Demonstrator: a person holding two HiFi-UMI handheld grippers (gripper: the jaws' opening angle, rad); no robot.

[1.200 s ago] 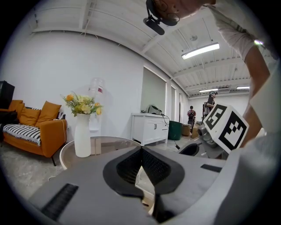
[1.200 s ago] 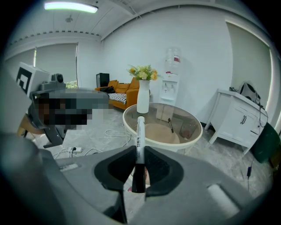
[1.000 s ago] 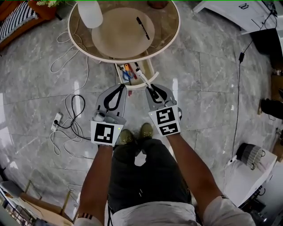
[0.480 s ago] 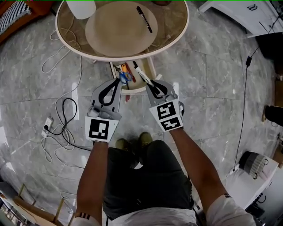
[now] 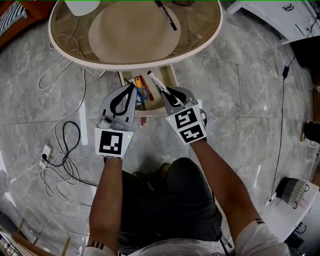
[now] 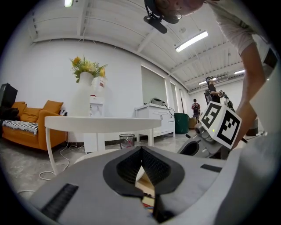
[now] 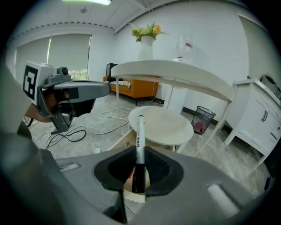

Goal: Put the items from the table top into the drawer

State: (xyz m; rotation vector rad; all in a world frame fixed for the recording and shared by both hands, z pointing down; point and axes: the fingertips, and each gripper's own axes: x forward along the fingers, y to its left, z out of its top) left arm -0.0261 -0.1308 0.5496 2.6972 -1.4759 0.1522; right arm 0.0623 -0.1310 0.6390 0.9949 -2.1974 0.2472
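Saw left gripper (image 5: 131, 87) clenched on nothing, hanging over the open drawer's (image 5: 123, 80) left side. Noted blue-handled scissors (image 5: 143, 93) inside. Found white-and-black marker (image 5: 156, 82) pinched in right gripper (image 5: 167, 91) — held over the drawer. Spotted second marker (image 5: 167, 15) lying on the table top (image 5: 212, 37).
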